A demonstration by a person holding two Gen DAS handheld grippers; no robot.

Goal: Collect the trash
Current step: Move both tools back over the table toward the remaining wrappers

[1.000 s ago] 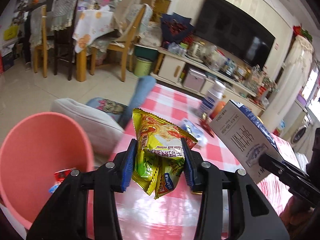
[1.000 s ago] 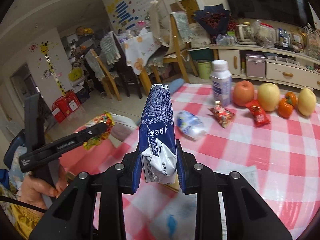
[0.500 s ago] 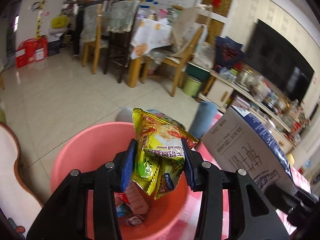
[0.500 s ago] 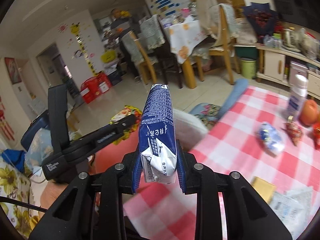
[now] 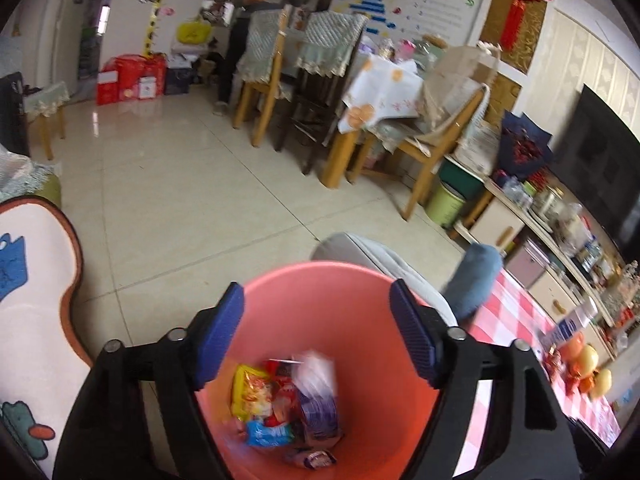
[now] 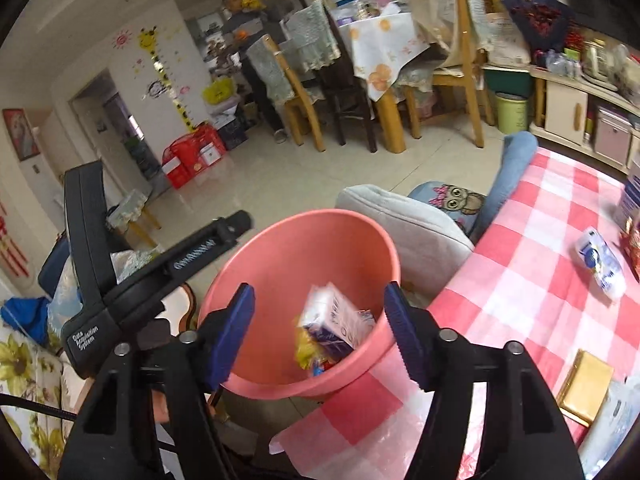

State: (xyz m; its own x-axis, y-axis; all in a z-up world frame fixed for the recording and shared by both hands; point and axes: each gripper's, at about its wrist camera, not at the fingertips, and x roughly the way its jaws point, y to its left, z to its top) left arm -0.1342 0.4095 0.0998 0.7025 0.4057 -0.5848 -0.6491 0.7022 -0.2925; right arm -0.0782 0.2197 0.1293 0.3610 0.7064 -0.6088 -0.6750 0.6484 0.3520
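A pink bucket (image 5: 352, 292) stands on the floor beside the table, with both grippers over it. My left gripper (image 5: 318, 332) is opening, with nothing between its blue pads. The yellow snack bag (image 5: 250, 390) lies in the bucket among other wrappers. My right gripper (image 6: 318, 332) is opening too, and its jaws are empty. The blue-and-white carton (image 6: 336, 320), blurred, is dropping into the bucket (image 6: 300, 248) next to the snack bag (image 6: 306, 344). The left gripper's black body (image 6: 160, 268) shows at the left in the right wrist view.
The red-checked table (image 6: 540, 280) lies to the right with a white-blue packet (image 6: 600, 264), a gold packet (image 6: 586, 384) and fruit (image 5: 588, 360). A grey cushion (image 6: 404, 220) sits behind the bucket. Dining chairs (image 5: 260, 80) stand across the tiled floor, with a person behind them.
Both grippers swung left from the table to above the bucket and opened. The snack bag left the left jaws and the carton left the right jaws; both are now in the bucket.
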